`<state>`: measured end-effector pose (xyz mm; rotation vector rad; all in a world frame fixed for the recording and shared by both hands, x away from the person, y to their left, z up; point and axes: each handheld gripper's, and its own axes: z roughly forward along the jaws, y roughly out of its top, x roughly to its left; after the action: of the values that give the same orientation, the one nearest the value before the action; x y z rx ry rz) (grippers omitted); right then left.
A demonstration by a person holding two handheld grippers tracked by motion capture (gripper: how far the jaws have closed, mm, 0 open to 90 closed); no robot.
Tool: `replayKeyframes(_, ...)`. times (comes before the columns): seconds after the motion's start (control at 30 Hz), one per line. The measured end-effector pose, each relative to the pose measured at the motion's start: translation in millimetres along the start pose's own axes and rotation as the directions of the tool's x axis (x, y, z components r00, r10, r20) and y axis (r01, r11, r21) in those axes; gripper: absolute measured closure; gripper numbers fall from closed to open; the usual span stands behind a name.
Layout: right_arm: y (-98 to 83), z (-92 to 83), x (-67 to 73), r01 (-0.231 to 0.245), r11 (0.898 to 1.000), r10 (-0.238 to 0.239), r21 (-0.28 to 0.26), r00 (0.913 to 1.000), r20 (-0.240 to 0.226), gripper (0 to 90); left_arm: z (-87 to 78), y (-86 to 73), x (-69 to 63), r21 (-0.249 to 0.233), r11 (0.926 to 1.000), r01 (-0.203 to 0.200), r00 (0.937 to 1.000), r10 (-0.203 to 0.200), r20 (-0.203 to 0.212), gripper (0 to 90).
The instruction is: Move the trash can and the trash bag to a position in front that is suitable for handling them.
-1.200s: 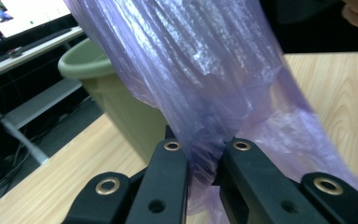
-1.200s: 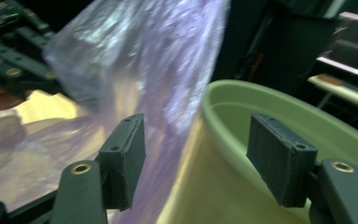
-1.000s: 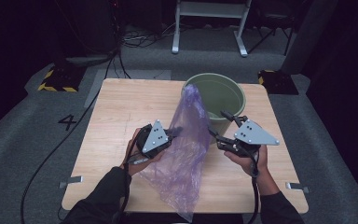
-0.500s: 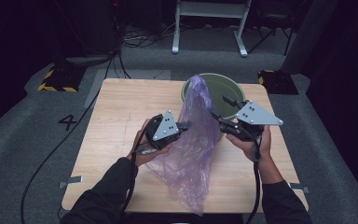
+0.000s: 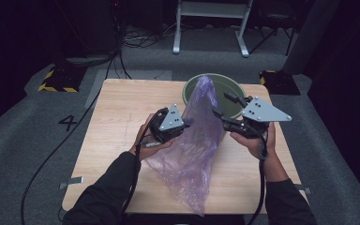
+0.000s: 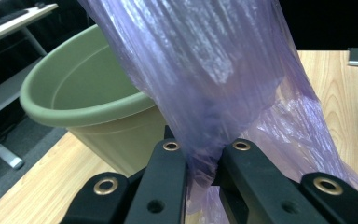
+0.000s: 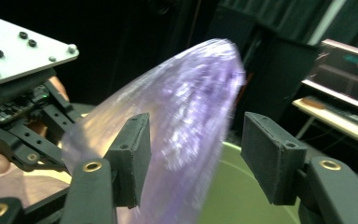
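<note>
Left hand-held gripper clamped on purple bag, right hand-held gripper apart beside it

In the high view the purple bag hides the green bucket's rim at nine o'clock, its lower tip is cut off at six o'clock, and it is motion-blurred in the right gripper view.

Both grippers raised mid-frame
Left gripper clamped tight at centre; right gripper, centre-right, with jaws parted, pads touching nothing.
</note>
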<state>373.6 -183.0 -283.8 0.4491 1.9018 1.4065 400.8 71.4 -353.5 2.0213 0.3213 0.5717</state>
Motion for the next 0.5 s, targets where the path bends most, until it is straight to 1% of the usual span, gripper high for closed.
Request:
replayKeyframes(0.03, 1.1, 4.7, -1.0, -0.003, 1.0, 0.004, 0.019, 0.9998, -0.017, 42.1, 1.2, 0.7, -0.1, 0.008, 1.0, -0.006, 1.0, 0.006, 0.002, 89.3)
replayKeyframes(0.1, 2.8, 13.7, -1.6, 0.008, 0.999, -0.008, 0.042, 0.9997, -0.021, 42.9, 3.4, 1.2, 0.1, 0.013, 0.9999, -0.01, 0.9999, 0.01, 0.014, 89.2)
replayKeyframes(0.13, 3.5, 18.5, -1.7, 0.022, 0.997, -0.021, 0.067, 0.9996, -0.019, 44.1, 4.4, 1.3, -0.2, 0.015, 0.9998, -0.013, 0.9998, 0.013, 0.017, 89.0)
replayKeyframes(0.2, 2.7, 27.7, -2.0, 0.061, 0.992, -0.062, 0.11, 0.998, 0.009, 50.1, 7.3, 1.9, -0.9, 0.021, 0.9996, -0.02, 0.9996, 0.019, 0.022, 88.8)
replayKeyframes(0.23, -0.5, 33.0, -3.4, 0.069, 0.992, -0.072, 0.109, 0.997, 0.029, 52.4, 8.0, 2.0, -1.0, 0.022, 0.9996, -0.019, 0.9996, 0.019, 0.023, 88.8)
replayKeyframes(0.27, -1.6, 34.6, -3.9, 0.076, 0.991, -0.08, 0.111, 0.9962, 0.035, 54.3, 8.9, 2.5, -1.2, 0.026, 0.9994, -0.022, 0.9995, 0.022, 0.025, 88.8)
replayKeyframes(0.3, -3.6, 37.5, -4.2, 0.087, 0.989, -0.091, 0.119, 0.9952, 0.035, 57.8, 9.6, 2.8, -1.5, 0.027, 0.9994, -0.019, 0.9996, 0.018, 0.024, 88.8)
replayKeyframes(0.37, -6.9, 41.9, -5.1, 0.094, 0.986, -0.098, 0.14, 0.995, 0.02, 67.9, 9.9, 3.6, -0.6, 0.023, 0.9996, -0.018, 0.9996, 0.018, 0.024, 88.2)
replayKeyframes(0.4, -8.4, 43.9, -5.3, 0.095, 0.984, -0.098, 0.153, 0.995, 0.017, 74.5, 10.2, 3.9, -0.4, 0.022, 0.9996, -0.015, 0.9997, 0.015, 0.02, 87.7)
replayKeyframes(0.47, -11.2, 47.7, -5.4, 0.095, 0.978, -0.096, 0.184, 0.9954, -0.003, 84.9, 10.5, 4.3, 0.5, 0.022, 0.9997, -0.007, 0.9998, 0.007, 0.018, 83.6)
replayKeyframes(0.5, -12.0, 48.9, -5.3, 0.101, 0.975, -0.102, 0.198, 0.9948, -0.007, 87.4, 10.3, 4.3, 0.8, 0.021, 0.9998, -0.003, 0.9999, 0.003, 0.014, 82.2)
